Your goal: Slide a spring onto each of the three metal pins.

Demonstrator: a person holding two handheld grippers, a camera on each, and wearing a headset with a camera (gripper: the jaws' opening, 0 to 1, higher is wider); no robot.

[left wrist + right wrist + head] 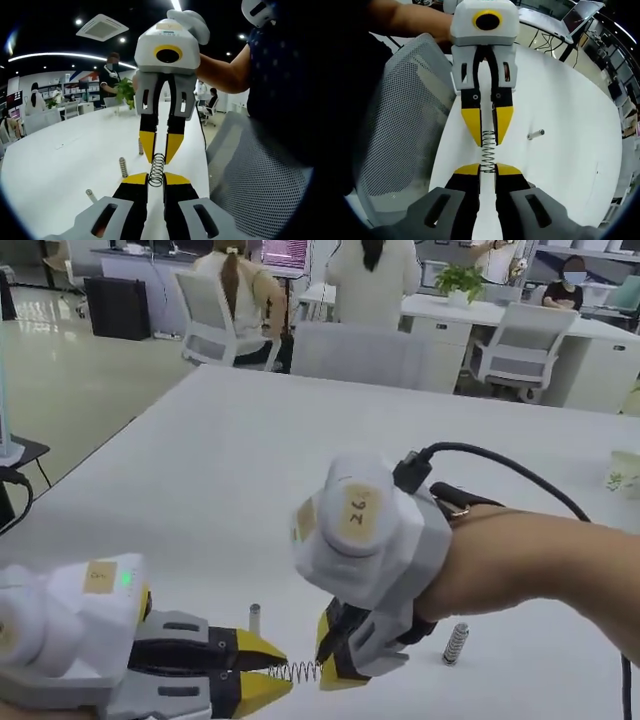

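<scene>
A small steel spring stretches level between my two grippers, just above the white table. My left gripper is shut on its left end and my right gripper on its right end. From the left gripper view, the spring runs from my left gripper up to the right gripper. The right gripper view has the spring between my right gripper and the left gripper. A bare pin stands just behind. A sprung pin stands to the right.
In the left gripper view, two pins carrying springs stand behind the jaws and a bare pin nearer left. A mesh chair is beside the table edge. A black cable trails from the right gripper. Office chairs and people sit beyond the table.
</scene>
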